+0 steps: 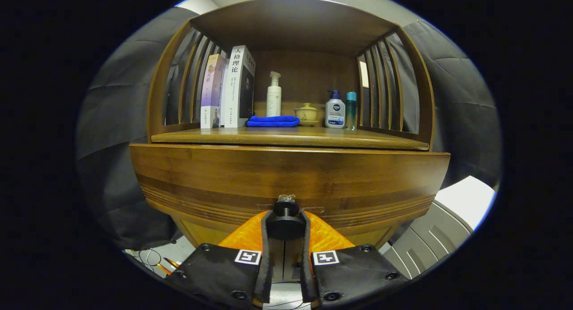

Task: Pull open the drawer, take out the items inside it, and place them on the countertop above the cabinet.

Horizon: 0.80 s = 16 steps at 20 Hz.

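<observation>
Now gripper (pixel 286 220) clamped on drawer (pixel 286 176) knob (pixel 286 208), drawer front barely out

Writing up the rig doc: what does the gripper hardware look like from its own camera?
The gripper has two narrow upright fingers mounted on broad black blocks fastened with dark screws. Each block carries a white square black-and-white fiducial tag near its inner edge. Behind the fingers sit ribbed orange printed panels.

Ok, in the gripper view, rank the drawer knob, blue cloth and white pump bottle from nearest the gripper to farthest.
1. Drawer knob: between the fingers of the gripper, which are closed on it.
2. Blue cloth: on the countertop above, near its middle.
3. White pump bottle: behind the cloth.
</observation>
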### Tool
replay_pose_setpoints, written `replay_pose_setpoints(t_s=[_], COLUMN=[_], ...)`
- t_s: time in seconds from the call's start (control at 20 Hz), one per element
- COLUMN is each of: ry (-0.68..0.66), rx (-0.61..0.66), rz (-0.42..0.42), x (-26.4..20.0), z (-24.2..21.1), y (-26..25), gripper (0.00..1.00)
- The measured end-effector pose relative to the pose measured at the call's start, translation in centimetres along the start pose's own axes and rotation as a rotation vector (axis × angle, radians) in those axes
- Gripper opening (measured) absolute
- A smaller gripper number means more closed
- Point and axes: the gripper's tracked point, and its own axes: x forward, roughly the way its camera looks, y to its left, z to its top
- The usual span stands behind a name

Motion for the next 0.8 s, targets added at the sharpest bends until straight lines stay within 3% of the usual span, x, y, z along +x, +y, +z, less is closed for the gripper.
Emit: replay_pose_setpoints(t_s=[0.8], ry=[0.046], rx=[0.007], rz=[-0.004], x=[-9.1], z=[-2.9], y=[0.7], gripper=[0.28])
